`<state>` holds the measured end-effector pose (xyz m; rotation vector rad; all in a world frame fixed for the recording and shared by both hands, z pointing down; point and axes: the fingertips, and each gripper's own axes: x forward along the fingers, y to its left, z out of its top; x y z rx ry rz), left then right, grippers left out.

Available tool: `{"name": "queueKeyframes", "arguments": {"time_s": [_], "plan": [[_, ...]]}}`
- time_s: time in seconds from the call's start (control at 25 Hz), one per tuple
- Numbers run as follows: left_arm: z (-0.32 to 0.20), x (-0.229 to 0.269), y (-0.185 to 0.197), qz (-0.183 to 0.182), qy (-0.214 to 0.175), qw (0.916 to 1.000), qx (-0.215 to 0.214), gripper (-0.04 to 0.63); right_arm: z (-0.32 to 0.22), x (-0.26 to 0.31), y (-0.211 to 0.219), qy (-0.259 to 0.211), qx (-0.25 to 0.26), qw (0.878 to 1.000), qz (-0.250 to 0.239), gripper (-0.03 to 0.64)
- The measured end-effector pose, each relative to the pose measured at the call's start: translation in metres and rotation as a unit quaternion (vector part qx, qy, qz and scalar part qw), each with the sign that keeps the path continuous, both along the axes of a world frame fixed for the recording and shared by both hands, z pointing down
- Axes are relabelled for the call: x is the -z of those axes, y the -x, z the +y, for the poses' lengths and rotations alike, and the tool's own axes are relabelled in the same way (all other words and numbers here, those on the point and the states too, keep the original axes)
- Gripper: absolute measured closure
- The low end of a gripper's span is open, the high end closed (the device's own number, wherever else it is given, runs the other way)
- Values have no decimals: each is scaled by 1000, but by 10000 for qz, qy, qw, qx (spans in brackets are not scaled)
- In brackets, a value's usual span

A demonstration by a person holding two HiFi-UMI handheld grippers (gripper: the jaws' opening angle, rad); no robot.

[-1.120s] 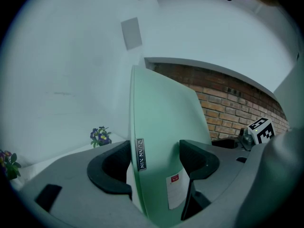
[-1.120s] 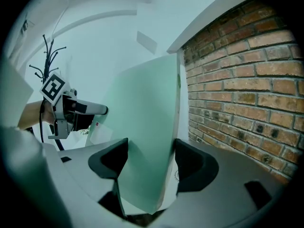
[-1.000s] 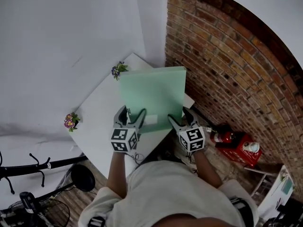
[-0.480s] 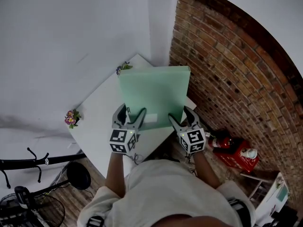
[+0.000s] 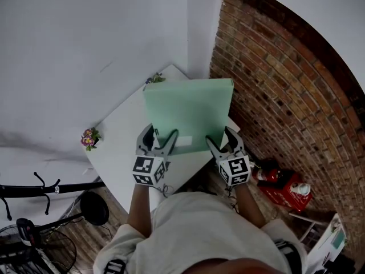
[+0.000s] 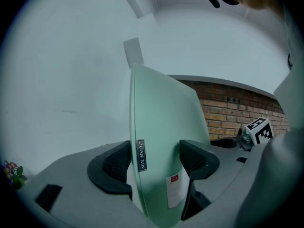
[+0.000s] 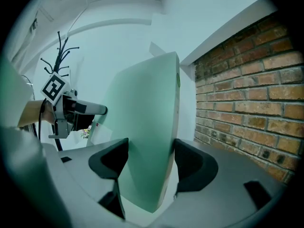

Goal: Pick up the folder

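At centre in the head view, the green folder point(image 5: 188, 116) stands upright over the table point(image 5: 117, 136), with the left gripper point(image 5: 159, 137) and right gripper point(image 5: 220, 139) at its lower edge. Left gripper view: jaws clamp it. Right gripper view: jaws pinch it too; such low holds may let it tip.

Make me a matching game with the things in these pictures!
Things:
1. folder
2. table
3. red box
4. flowers

Matches:
A. on the floor by the brick wall
B. green
C. white
D. at the table's edge

Right pairs: 1-B, 2-C, 3-A, 4-D
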<state>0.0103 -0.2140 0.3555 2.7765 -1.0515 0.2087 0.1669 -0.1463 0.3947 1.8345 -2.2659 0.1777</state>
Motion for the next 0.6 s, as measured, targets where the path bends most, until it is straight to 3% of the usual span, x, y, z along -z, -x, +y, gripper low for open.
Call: {"name": "queueKeyframes", "arguments": {"time_s": [0.6], "plan": [[7,21,-6,94,-270,9996,39,268,4,21,-8,-244,6,9996,118,316]]}}
